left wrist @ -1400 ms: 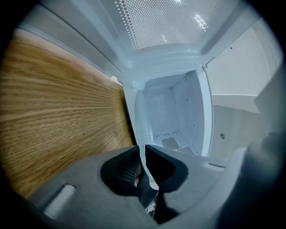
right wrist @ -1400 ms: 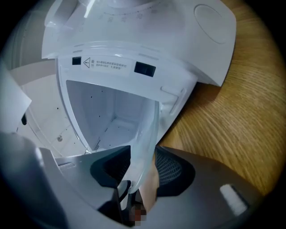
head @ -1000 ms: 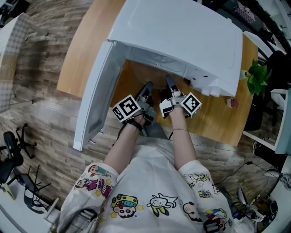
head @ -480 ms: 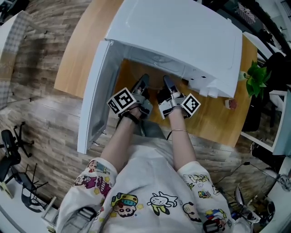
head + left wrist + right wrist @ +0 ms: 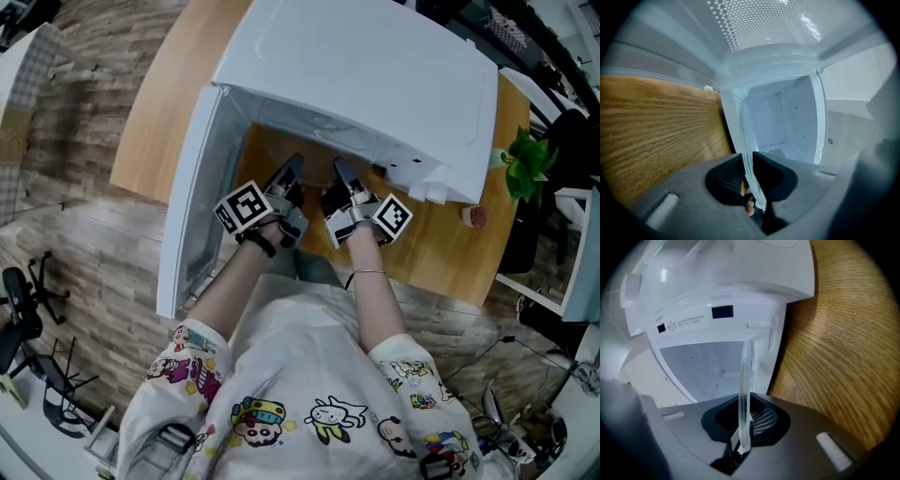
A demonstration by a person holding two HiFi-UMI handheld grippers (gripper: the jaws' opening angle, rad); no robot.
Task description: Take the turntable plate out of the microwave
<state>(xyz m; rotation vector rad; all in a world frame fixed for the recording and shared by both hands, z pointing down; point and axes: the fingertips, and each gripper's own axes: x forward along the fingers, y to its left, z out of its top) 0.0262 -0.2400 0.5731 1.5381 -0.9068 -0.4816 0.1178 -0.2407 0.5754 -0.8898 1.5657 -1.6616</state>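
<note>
The white microwave [image 5: 366, 66] stands on a wooden table [image 5: 164, 103] with its door [image 5: 192, 197] swung open to the left. Both grippers reach into its mouth. The clear glass turntable plate [image 5: 748, 140] shows edge-on between the left gripper's [image 5: 749, 158] dark pads, which have just been closing and now press on its rim. The same plate [image 5: 746, 376] is clamped edge-on in the right gripper [image 5: 746, 405], whose jaws also closed a little. In the head view the left gripper [image 5: 292, 171] and right gripper [image 5: 339, 169] lie side by side; the plate itself is hard to make out there.
The white cavity [image 5: 780, 122] lies straight ahead of both grippers. The control panel side [image 5: 422, 173] is to the right. A green plant [image 5: 527, 159] and a small pink object [image 5: 473, 215] sit at the table's right end. Chairs and cables stand on the floor around.
The left gripper has shifted slightly left and further toward the microwave mouth. The right gripper has hardly moved. Both stay at the opening.
</note>
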